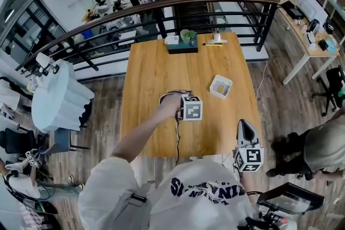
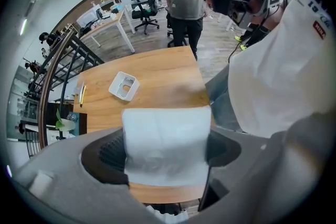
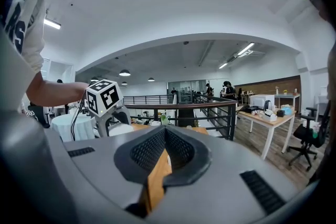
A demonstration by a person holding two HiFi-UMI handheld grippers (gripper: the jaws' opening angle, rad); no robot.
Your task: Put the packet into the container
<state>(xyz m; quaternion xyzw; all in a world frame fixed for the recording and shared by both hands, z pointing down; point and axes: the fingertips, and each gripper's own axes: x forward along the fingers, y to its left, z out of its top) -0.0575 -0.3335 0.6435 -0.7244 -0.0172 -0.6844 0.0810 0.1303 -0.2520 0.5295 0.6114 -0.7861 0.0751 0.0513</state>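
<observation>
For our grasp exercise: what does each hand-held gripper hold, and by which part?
Left hand-held gripper: white packet, by its side edges. Right hand-held gripper: nothing.

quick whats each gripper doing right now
left gripper: closed on the white packet
right gripper: closed, nothing between its jaws

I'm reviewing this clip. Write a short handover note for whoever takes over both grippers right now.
Left gripper: shut on the white packet, pointing down over the table.
Right gripper: jaws together with nothing between them, roughly level, near the table's front right corner.
Container: white and open, on the table, to the right of and beyond the left gripper in the head view.
Done: packet gripped.
Left: carry the packet over the container, open the jaws and leave it inside.
</observation>
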